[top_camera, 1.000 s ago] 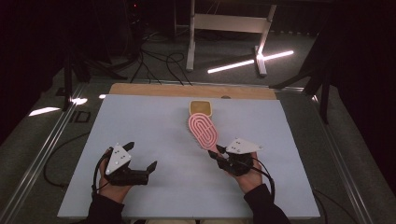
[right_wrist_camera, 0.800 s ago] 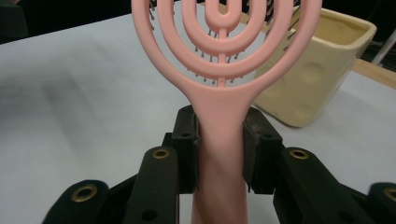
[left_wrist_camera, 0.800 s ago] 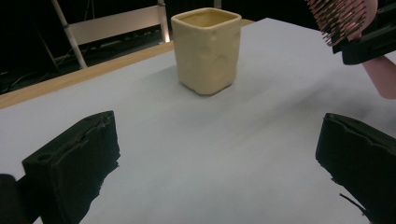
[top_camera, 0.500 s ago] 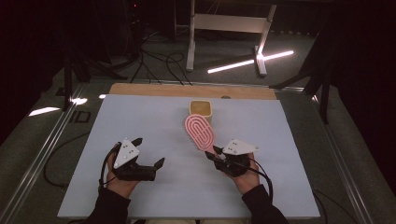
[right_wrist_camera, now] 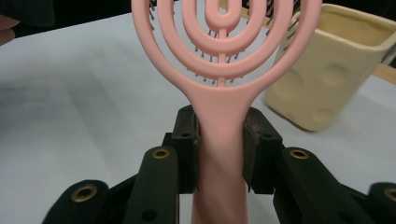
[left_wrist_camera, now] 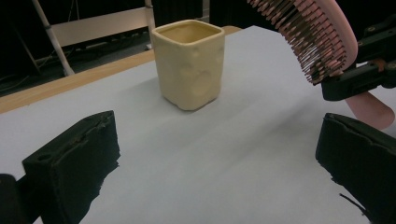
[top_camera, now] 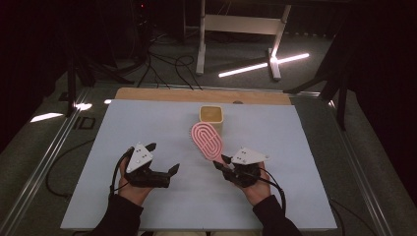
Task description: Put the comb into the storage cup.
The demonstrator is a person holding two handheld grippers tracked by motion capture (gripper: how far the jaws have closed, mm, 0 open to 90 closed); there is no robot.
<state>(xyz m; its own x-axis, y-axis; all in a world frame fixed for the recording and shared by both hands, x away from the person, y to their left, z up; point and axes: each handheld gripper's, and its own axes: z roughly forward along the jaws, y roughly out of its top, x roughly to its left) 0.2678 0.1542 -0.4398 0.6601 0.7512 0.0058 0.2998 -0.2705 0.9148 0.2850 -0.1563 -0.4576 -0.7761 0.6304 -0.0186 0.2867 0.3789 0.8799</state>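
Pink hairbrush [right_wrist_camera: 222,70] with looped open head, dark bristles.
Right gripper [right_wrist_camera: 219,154] clamps its handle; left gripper [left_wrist_camera: 219,163] gapes, empty.

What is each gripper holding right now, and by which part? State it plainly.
The right gripper clamps the pink plastic hairbrush by the top of its handle, just below the oval head. The left gripper is open and holds nothing.

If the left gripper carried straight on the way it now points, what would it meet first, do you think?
Most likely the yellow cup: in the left gripper view it stands nearly centred ahead of the open left gripper, with bare table between. The pink hairbrush held by the right gripper sits off to the side, though depth is uncertain.
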